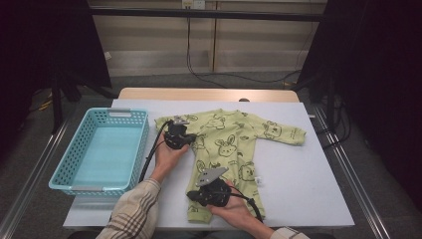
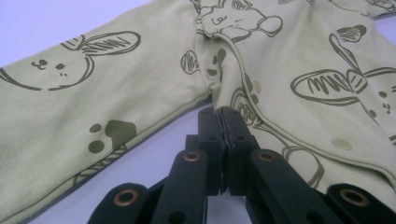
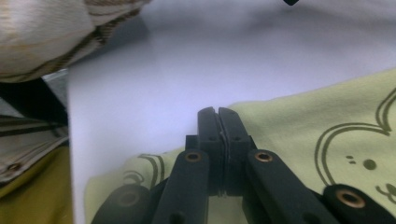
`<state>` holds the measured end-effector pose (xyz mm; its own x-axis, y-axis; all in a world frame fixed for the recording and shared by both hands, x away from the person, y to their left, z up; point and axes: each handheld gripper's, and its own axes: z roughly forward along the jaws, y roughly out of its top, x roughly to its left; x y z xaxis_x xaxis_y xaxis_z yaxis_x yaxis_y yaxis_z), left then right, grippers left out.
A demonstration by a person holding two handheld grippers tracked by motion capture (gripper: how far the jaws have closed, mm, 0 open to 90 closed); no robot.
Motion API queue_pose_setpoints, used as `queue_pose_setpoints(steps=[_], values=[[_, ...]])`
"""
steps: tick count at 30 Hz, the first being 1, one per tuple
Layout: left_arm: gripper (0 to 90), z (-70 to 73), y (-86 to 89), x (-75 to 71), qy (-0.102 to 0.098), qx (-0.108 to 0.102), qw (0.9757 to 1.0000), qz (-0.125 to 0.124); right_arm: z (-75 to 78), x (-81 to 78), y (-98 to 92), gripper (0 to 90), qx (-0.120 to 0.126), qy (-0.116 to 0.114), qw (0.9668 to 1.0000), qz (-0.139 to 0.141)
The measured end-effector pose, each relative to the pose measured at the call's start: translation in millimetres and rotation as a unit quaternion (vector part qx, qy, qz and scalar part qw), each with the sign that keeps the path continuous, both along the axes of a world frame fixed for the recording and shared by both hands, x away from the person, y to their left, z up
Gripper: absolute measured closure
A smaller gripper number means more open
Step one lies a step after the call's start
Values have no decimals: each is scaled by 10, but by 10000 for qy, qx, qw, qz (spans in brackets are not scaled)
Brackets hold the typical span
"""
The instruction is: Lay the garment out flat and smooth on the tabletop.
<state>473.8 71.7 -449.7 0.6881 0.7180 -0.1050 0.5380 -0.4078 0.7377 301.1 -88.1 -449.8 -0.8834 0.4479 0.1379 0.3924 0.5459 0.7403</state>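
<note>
Lying flat on the white counter (image 1: 308, 199), the green romper (image 1: 234, 144) with its dark bunny print spreads across the middle, its neck toward the far edge, its sleeves out to either side and its legs reaching down to the near edge. One sleeve stretches toward the right edge; the other lies just beside the basket (image 1: 74, 177), a light blue one that sits at the left edge of the counter, partly overhanging it.

The left claw (image 1: 175, 130) rests at the romper's armpit on the basket side, held by the person's left hand (image 1: 166, 154), whose plaid sleeve (image 1: 132, 211) comes up from the near edge. In the left gripper view its jaws are pressed together, tips at the fold where sleeve meets body (image 2: 212, 86); whether any cloth is caught between them cannot be told.

The right claw (image 1: 193, 195) lies low at the near edge, over the end of the romper's leg, with the right hand (image 1: 231, 209) under it. In the right gripper view the jaws are pressed together at the hem (image 3: 261, 105), tips at the cloth's edge against bare counter (image 3: 154, 79); whether they pinch cloth cannot be told.
</note>
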Motion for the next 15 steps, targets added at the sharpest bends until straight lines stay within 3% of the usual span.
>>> queue_pose_setpoints(steps=[3,5,6,8,9,11,13,15], values=[[881,-5,-2,-13,35,-109,9999,20,48,-63,-72,897,121,76,9999,60],[881,-1,15,-24,52,-59,9999,-87,72,-110,-116,897,167,64,9998,110],[881,-12,2,-33,47,-155,9999,-56,87,-135,-136,897,206,124,9997,104],[879,-15,8,-47,80,-34,9998,-188,92,-160,-172,896,221,106,9996,136],[876,-24,-2,-55,139,-103,9997,-162,89,-171,-183,896,245,163,9995,99],[867,-15,12,-59,101,-103,9996,-247,58,-177,-184,896,216,168,9996,121],[840,-10,6,-84,70,-282,9995,-159,35,-185,-167,895,190,228,9994,166],[780,24,38,-99,-9,-221,9995,-238,28,-196,-152,895,186,263,9993,198]])
